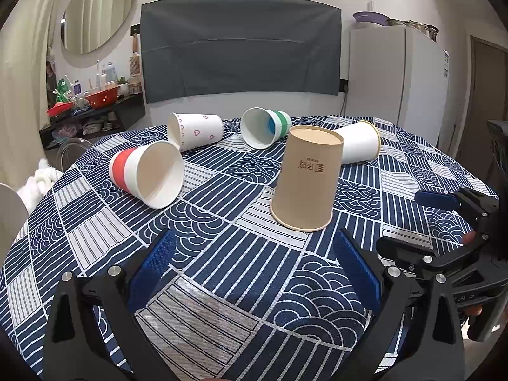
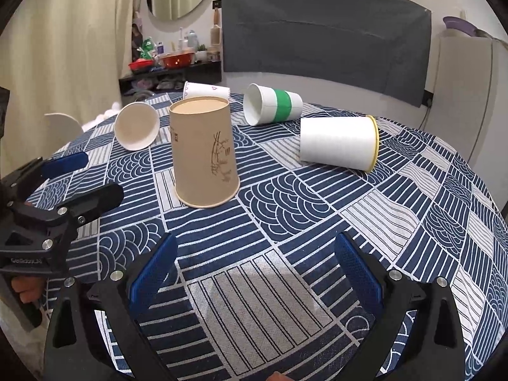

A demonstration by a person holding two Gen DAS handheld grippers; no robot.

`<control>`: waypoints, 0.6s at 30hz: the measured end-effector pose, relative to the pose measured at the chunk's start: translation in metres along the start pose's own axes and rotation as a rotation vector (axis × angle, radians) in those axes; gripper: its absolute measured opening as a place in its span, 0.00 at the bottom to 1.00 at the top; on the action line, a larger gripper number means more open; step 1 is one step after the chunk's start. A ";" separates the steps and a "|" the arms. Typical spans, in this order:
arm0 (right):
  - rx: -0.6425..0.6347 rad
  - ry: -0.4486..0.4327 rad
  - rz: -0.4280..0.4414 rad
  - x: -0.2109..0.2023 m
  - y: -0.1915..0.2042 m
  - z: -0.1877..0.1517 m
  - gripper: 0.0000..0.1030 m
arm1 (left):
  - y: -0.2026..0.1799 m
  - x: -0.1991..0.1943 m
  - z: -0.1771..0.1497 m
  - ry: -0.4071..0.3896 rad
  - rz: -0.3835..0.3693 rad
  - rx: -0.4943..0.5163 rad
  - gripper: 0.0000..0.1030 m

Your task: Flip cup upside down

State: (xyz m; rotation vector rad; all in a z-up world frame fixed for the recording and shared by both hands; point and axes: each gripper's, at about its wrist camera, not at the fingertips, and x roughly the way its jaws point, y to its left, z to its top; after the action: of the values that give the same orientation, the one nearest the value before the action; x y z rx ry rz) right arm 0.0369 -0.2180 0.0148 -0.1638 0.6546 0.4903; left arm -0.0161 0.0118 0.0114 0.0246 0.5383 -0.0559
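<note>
Round tabletop [image 1: 95, 222] under a navy-and-white patterned cloth; grey fabric panel [image 1: 241, 50] on the far wall, oval mirror [image 1: 98, 12] and cluttered shelf [image 1: 92, 108] to its left, white fridge [image 1: 397, 73] to its right. Brown paper cup [image 1: 306, 179] stands mid-table, mouth down, base up, long axis vertical. Four white cups lie on their sides behind it. Left hand-held gripper [image 1: 254, 263] and right hand-held gripper [image 2: 255, 265] both hover near it, spread wide, holding nothing.

Matt brown paper cup [image 1: 307, 177] on a woven, patterned cloth covering the counter [image 1: 222, 285]. Gripper fingers [image 1: 357, 268] look like matt black plastic with ribbed blue pads and shiny metal bolts.
</note>
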 end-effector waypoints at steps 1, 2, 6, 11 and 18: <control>0.000 -0.001 0.002 0.000 0.000 0.000 0.92 | -0.001 0.001 0.000 0.006 -0.001 0.004 0.94; 0.001 -0.001 0.002 0.000 0.000 0.000 0.92 | -0.001 0.002 0.000 0.010 0.002 0.007 0.94; 0.008 0.004 0.004 0.001 -0.001 0.000 0.92 | -0.002 0.002 0.000 0.007 -0.009 0.010 0.94; 0.009 0.005 0.005 0.001 -0.001 -0.001 0.92 | 0.000 0.001 0.000 0.005 -0.011 0.000 0.94; 0.018 0.004 0.005 0.001 -0.002 -0.001 0.92 | 0.004 0.001 0.000 0.005 -0.009 -0.019 0.94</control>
State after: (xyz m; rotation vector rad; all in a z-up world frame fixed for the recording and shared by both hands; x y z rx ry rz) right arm 0.0381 -0.2200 0.0134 -0.1467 0.6633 0.4885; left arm -0.0151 0.0155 0.0108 0.0035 0.5439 -0.0596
